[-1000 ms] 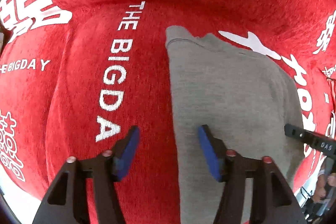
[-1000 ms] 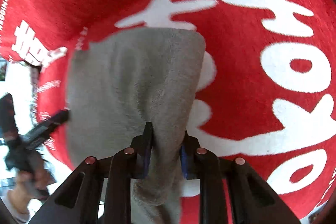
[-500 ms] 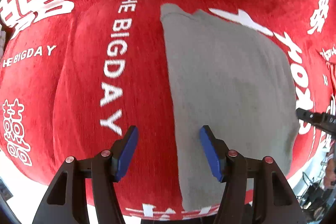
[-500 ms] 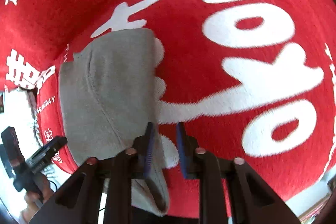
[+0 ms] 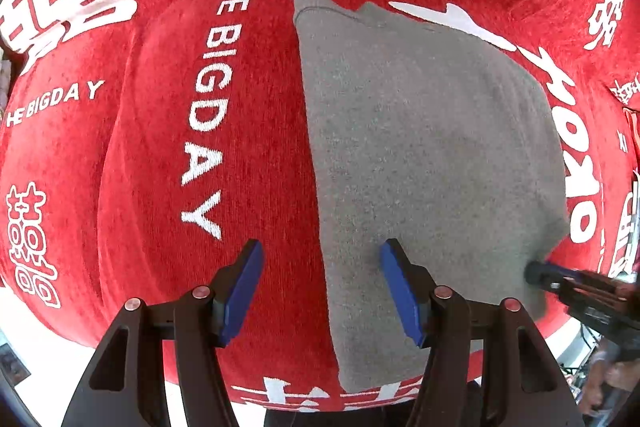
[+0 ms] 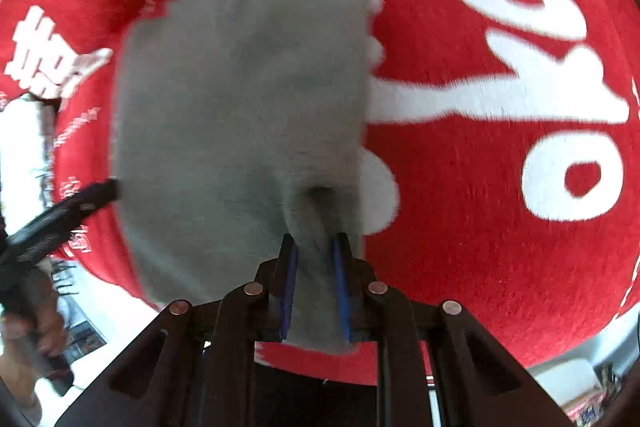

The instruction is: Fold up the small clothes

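Red plush cloth (image 5: 260, 187) with white lettering, including "THE BIGDAY", is covering the whole work surface and is filling most of both wrist views; strips of pale floor are showing past its near edge. Lying flat on it is a grey garment (image 5: 432, 167), already folded into a rough rectangle, its long left edge running straight toward the camera in the left wrist view and a stitched hem showing at its far corner.

Left gripper (image 5: 320, 287) is hovering over that left edge with its jaws standing wide apart, gripping nothing. Its blue pads (image 5: 244, 287) are framing the boundary: one is sitting over bare red cloth, the other over grey fabric. Whether the tips are touching the surface cannot be told.

Right gripper (image 6: 314, 287) is sitting at the garment's near right corner, its jaws drawn close together with a bunched ridge of the grey garment (image 6: 240, 99) pinched between the blue pads (image 6: 289, 291). The fabric is puckering upward just ahead of the fingertips. This view is motion-blurred, so finer detail of the fold is unclear.

Seen from the left wrist camera, the right gripper (image 5: 538, 273) is poking in at the garment's right edge; in the right wrist view, the left gripper (image 6: 102, 191) is reaching in at the opposite edge.
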